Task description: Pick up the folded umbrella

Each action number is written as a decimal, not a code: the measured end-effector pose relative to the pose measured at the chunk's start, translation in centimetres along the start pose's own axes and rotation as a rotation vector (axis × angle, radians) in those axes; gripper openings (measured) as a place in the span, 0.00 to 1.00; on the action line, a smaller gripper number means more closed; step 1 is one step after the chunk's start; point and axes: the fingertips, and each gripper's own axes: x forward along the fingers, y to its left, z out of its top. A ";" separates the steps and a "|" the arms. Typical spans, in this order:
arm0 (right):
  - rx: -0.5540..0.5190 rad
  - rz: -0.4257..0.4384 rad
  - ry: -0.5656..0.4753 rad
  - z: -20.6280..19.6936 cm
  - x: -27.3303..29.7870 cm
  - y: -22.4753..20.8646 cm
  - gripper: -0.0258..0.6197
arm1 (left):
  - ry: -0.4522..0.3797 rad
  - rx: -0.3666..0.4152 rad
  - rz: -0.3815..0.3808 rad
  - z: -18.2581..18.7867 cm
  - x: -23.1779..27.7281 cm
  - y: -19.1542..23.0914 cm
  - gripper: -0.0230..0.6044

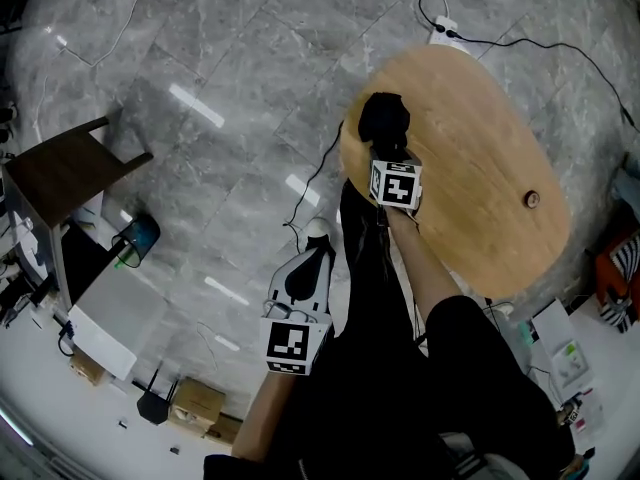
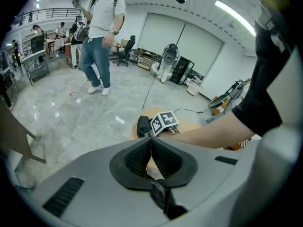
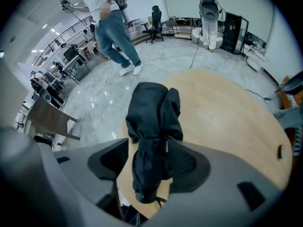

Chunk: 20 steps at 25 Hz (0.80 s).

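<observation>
The folded black umbrella [image 1: 383,120] lies at the near-left end of an oval wooden table [image 1: 480,168]. My right gripper [image 1: 386,156] points steeply down over it, its marker cube just behind. In the right gripper view the umbrella [image 3: 151,122] runs lengthwise between the wide-spread jaws of the right gripper [image 3: 151,159]; bare wood shows between it and the left pad [image 3: 111,160], and the right pad stands close beside it. My left gripper [image 1: 303,273] hangs over the floor left of the table, shut with nothing in it [image 2: 151,143]. From there the umbrella [image 2: 143,126] shows ahead.
A dark wooden stool [image 1: 70,168] stands on the grey tile floor at left. A power strip [image 1: 445,33] and cables lie beyond the table. The tabletop has a small round hole [image 1: 532,199]. A person [image 2: 102,37] stands farther off. Boxes [image 1: 200,403] sit near my feet.
</observation>
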 end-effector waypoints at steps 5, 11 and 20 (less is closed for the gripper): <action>0.006 -0.037 0.039 -0.7 1.7 -0.5 0.42 | 0.019 -0.016 -0.005 -1.0 0.0 -0.1 0.07; -0.030 -0.036 0.053 -1.0 2.6 -0.5 0.42 | 0.027 -0.040 0.007 -1.4 0.0 0.3 0.07; -0.045 -0.053 0.062 -1.1 3.5 -0.7 0.42 | 0.041 -0.070 0.025 -2.4 -0.2 0.8 0.07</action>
